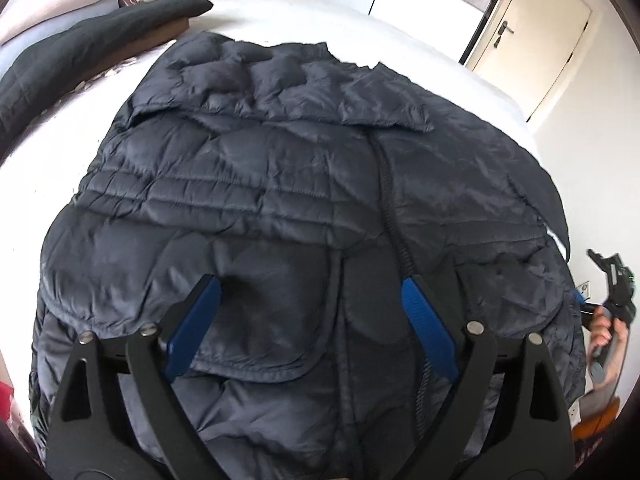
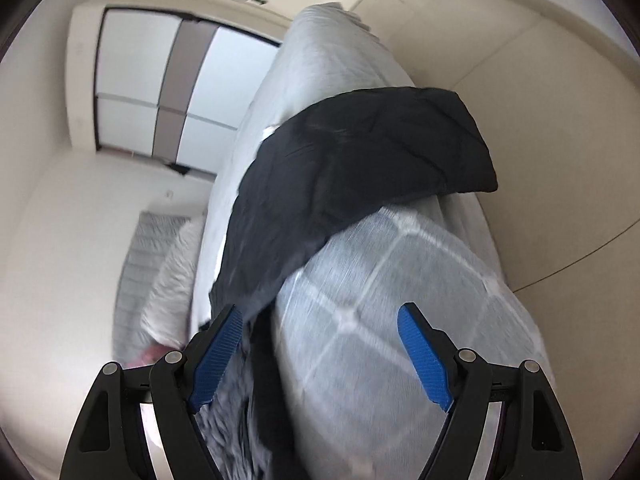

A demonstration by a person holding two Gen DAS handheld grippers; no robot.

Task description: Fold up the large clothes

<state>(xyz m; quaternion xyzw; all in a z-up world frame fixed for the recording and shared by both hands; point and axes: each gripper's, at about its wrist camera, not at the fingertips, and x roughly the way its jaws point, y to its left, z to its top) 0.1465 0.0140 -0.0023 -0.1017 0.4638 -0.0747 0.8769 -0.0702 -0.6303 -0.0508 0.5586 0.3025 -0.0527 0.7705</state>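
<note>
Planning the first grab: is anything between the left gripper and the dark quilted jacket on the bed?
Nothing visible. The open left gripper hangs directly over the dark navy quilted puffer jacket, spread on the white bed, with only air between them.

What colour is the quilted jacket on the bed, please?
Dark navy jacket, clearest in the left wrist view.

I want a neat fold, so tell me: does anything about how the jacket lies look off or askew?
Yes. The jacket isn't fully on the bed: in the right wrist view one part hangs over the mattress edge. Its surface is rumpled, and the far edge is folded back. Both grippers, left and right, are open and hold nothing.
</note>
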